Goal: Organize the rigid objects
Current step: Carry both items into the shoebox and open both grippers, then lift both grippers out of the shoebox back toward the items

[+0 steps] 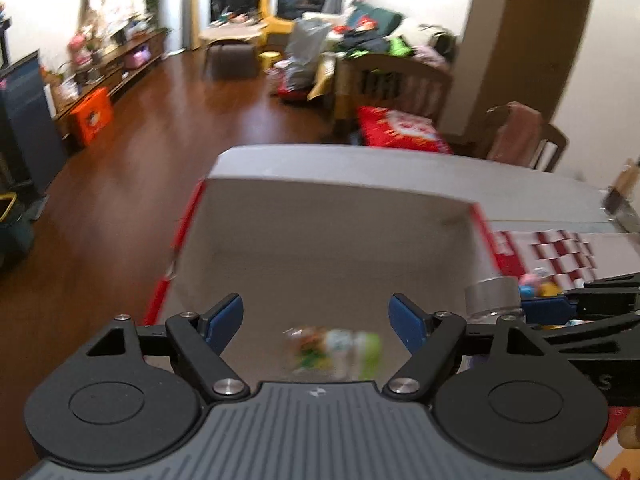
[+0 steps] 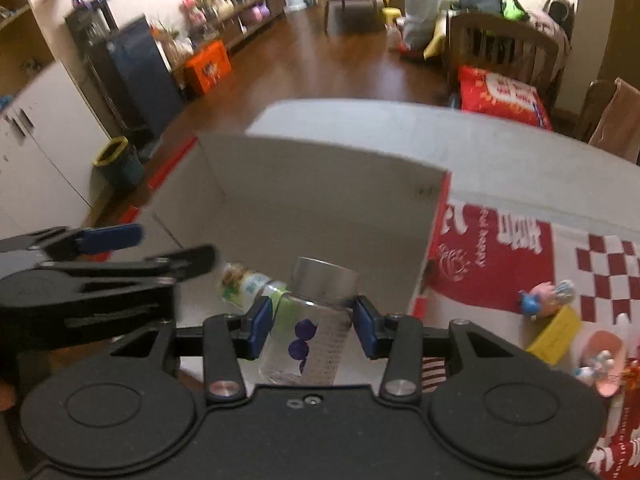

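Observation:
An open cardboard box [image 1: 320, 216], white inside and red outside, stands on the table below both grippers. In it lies a small green-labelled bottle [image 1: 340, 350], blurred. My left gripper [image 1: 316, 320] hangs over that bottle, open, with nothing between its blue pads. My right gripper [image 2: 312, 324] is shut on a clear bottle [image 2: 308, 340] with a silver cap and purple marks, held upright over the box [image 2: 320, 184]. The green-labelled bottle [image 2: 250, 284] shows just behind it. The left gripper [image 2: 120, 248] is at the left of the right wrist view. The clear bottle's cap [image 1: 494, 292] shows at the right of the left wrist view.
A red and white checked cloth [image 2: 600, 276] covers the table right of the box, with small toy figures [image 2: 540, 296], a yellow card [image 2: 556, 334] and a pink item [image 2: 604, 356] on it. Grey tabletop [image 2: 520, 148] lies beyond. A wooden chair [image 1: 520, 136] stands at the far edge.

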Available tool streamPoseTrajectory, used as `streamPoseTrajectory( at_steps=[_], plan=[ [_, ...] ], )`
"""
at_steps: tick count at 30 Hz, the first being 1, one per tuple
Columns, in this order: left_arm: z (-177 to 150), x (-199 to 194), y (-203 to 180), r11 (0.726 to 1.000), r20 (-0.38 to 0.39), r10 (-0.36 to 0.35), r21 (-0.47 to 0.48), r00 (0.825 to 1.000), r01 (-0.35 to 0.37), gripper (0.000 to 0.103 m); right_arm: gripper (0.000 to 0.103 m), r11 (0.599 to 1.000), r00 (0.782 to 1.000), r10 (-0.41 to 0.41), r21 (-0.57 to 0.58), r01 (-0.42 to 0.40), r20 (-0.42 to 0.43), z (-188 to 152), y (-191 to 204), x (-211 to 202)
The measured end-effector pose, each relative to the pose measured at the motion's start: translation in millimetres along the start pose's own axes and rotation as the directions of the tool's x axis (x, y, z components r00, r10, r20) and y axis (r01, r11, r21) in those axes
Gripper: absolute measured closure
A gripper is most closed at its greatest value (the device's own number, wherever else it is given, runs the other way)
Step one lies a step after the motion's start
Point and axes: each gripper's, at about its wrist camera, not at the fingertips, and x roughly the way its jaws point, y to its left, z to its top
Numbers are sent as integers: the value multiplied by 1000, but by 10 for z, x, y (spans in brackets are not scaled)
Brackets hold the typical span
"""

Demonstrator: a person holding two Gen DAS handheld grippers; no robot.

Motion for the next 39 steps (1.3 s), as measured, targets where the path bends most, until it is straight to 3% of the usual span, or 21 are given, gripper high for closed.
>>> streamPoseTrajectory(
  at_steps=[3, 5, 8, 10, 17, 26, 39],
  plan=[
    [-57, 36, 211, 999, -9, -9, -49, 1000, 8, 23, 60, 1000, 998, -18, -14, 17, -60, 17, 44, 244],
    [-90, 44, 264, 999, -7, 4, -43, 1000, -4, 23, 62, 996, 996, -64, -70, 59, -66, 5, 169, 337],
    [-127, 92, 328, 999, -16, 3, -45, 1000, -4, 23, 62, 994, 993, -53, -97, 42, -108, 3, 262, 409],
    [-148, 120, 332, 999, -20, 6, -39, 1000, -7, 23, 62, 989, 989, -89, -129, 73, -118, -19, 322, 450],
    [-189, 174, 322, 1000, -30, -2, -15, 1000, 1, 23, 57, 990, 986, -94, -114, 79, -135, -45, 332, 515],
    [-199, 85, 195, 999, -12, -28, 22, 1000, 28, 23, 50, 997, 997, -36, -68, 32, -63, -131, 237, 95],
    [-220, -357, -17, 991, 33, -113, 78, 993, 110, 22, 40, 1000, 998, 2, 11, -3, 68, -326, 54, -683]
  ],
)
